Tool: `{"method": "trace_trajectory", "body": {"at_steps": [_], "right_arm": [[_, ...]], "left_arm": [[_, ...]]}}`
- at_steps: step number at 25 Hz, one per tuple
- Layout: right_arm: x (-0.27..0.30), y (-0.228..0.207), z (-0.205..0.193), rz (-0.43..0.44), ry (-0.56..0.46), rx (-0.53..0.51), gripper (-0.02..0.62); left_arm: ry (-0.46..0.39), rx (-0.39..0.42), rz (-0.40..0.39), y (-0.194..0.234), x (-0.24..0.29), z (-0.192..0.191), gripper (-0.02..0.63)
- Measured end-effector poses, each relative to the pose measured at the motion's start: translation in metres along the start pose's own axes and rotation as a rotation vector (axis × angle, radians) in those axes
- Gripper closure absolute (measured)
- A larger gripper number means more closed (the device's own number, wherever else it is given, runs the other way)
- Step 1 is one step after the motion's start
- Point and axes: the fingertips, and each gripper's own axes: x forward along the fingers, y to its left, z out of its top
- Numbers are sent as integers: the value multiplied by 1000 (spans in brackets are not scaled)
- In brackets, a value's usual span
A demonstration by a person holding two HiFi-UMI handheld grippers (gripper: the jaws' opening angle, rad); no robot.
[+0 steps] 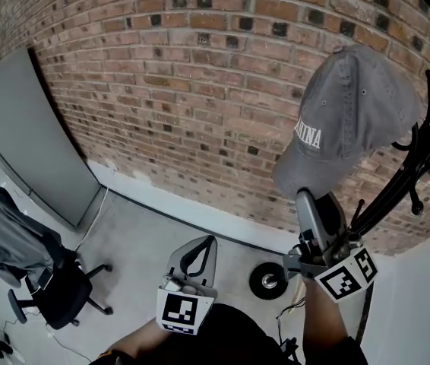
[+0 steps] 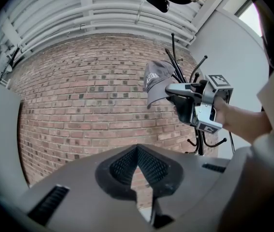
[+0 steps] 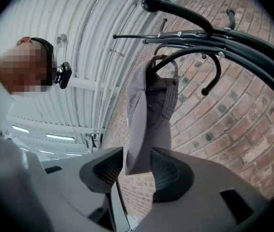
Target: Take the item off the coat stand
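A grey cap [image 1: 352, 120] with white lettering hangs on the black coat stand [image 1: 428, 143], in front of the brick wall. My right gripper [image 1: 314, 211] reaches up to the cap's brim from below. In the right gripper view the brim [image 3: 146, 124] hangs down between the two jaws of the right gripper [image 3: 137, 163], which stand open around it. One hook [image 3: 200, 37] of the stand curves above the cap. My left gripper [image 1: 196, 253] is held low and to the left, away from the stand, shut and empty. The left gripper view shows its tips [image 2: 137, 151] together and the cap [image 2: 156, 81] beyond.
The stand's round black base [image 1: 267, 280] rests on the concrete floor by the wall. At the lower left is an office chair [image 1: 55, 280] with a grey garment over it. A grey panel [image 1: 33, 143] leans against the brick wall [image 1: 184, 74] at the left.
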Motion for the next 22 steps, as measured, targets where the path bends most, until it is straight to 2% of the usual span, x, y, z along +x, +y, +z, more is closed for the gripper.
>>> {"method": "trace_trajectory", "body": {"at_steps": [4, 8, 9, 10, 14, 22], "right_arm": [[6, 4, 7, 45, -38, 5, 440], [8, 7, 10, 54, -49, -5, 443], [8, 7, 10, 52, -50, -7, 453], [8, 7, 11, 49, -55, -5, 504], [6, 7, 12, 43, -69, -9, 556], [27, 20, 27, 86, -75, -64, 557]], "left_arm": [[10, -4, 21, 3, -5, -4, 577], [20, -7, 38, 8, -10, -7, 577], [21, -8, 41, 9, -11, -7, 577], [22, -7, 43, 9, -12, -7, 576], [18, -6, 54, 12, -15, -7, 577], [0, -19, 99, 28, -26, -6, 576]]}}
